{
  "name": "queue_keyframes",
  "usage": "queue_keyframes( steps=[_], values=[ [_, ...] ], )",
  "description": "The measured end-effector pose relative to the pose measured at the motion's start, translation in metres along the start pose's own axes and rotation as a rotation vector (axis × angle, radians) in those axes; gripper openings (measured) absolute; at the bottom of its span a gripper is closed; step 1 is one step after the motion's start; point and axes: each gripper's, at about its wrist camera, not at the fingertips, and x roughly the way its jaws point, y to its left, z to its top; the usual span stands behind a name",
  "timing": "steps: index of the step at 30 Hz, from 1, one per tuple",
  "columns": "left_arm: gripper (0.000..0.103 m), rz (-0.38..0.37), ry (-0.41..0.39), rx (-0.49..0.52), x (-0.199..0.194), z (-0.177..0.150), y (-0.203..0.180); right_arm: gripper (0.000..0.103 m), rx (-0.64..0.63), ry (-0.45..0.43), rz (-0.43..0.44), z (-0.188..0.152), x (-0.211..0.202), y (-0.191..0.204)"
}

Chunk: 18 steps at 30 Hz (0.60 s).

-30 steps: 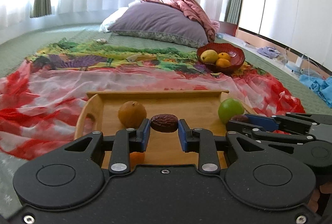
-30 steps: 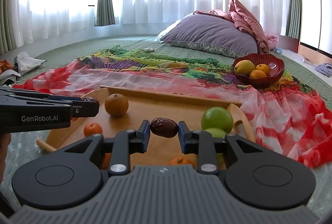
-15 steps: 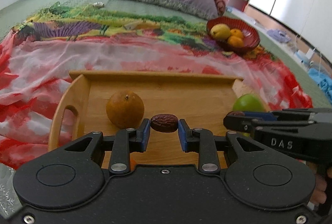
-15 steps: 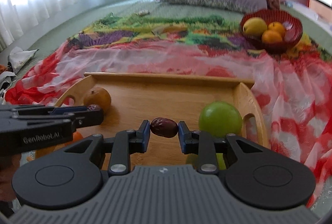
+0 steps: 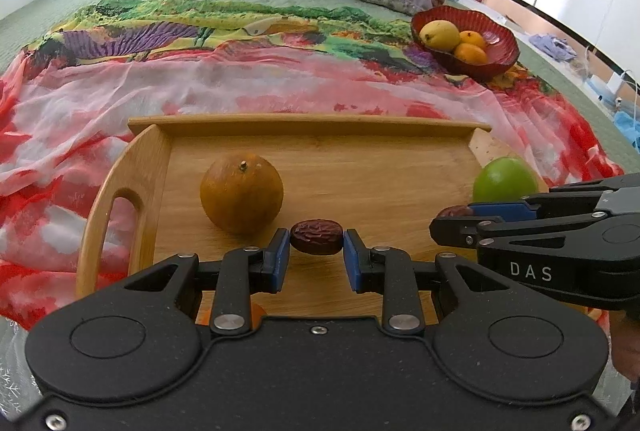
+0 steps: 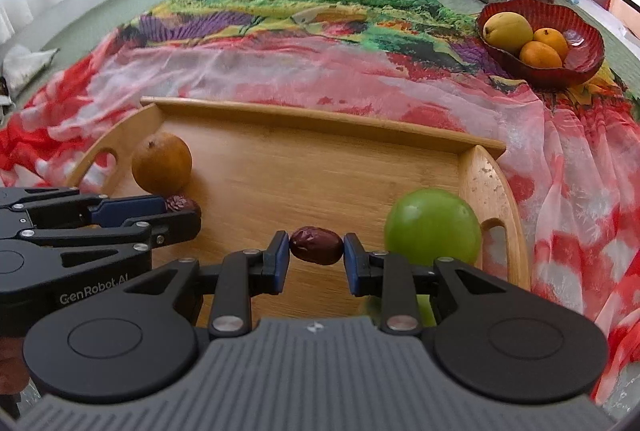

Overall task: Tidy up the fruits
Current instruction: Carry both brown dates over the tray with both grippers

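Gripping one red date each: left tool [image 5: 316, 259] clamps its date [image 5: 317, 236] at lower centre, right tool [image 6: 316, 259] likewise [image 6: 316, 239], both above the wooden tray [image 5: 320, 167], presumably for carrying to the red bowl [image 5: 500, 51], upper right.

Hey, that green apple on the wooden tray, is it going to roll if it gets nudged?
Probably. The green apple is round and smooth, so a nudge would likely roll it. It sits by the wooden tray's handle wall, which may stop it on that side. Its glossy skin could slip against narrow pads.
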Motion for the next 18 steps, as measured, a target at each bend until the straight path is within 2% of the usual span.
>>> queue_keyframes(
  steps=[18],
  values=[
    [0.027,0.020,-0.002,-0.005,0.009,-0.004,0.004,0.034,-0.040,0.051,-0.011,0.004,0.012,0.007]
  ],
)
